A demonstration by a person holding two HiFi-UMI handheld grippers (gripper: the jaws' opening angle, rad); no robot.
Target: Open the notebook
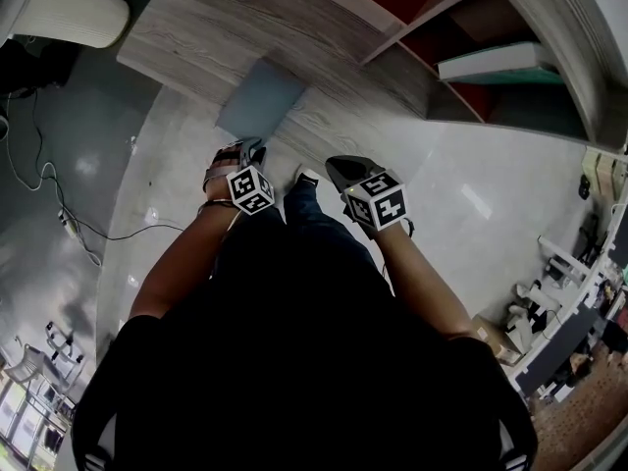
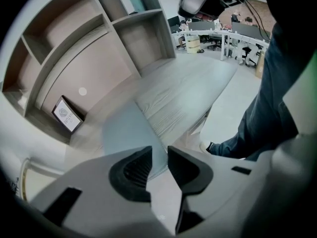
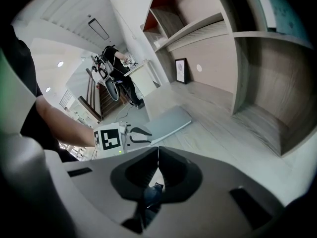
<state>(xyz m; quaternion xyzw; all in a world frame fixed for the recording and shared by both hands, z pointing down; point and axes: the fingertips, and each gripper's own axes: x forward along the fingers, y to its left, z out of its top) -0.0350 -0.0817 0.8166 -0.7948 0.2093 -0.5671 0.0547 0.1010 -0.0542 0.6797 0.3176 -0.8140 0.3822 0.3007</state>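
A closed grey-blue notebook (image 1: 260, 96) lies flat on the wooden table (image 1: 186, 37), near its front edge. My left gripper (image 1: 250, 145) is at the notebook's near corner. In the left gripper view the notebook (image 2: 126, 130) runs down into the narrow gap between the jaws (image 2: 159, 157), and the pads stand a little apart without visibly pressing on it. The right gripper view shows the left gripper (image 3: 132, 135) at the notebook's (image 3: 168, 123) edge. My right gripper (image 1: 336, 163) hovers to the right of the notebook, off the table's front edge, its jaws (image 3: 158, 152) shut with nothing between them.
Wooden shelving stands behind and to the right of the table, with a book (image 1: 496, 62) lying on one shelf. A framed picture (image 2: 68, 115) leans in a low compartment. A pale chair (image 1: 69, 8) and floor cables (image 1: 59, 214) are at the left. My shoe (image 1: 306, 177) is below the table's edge.
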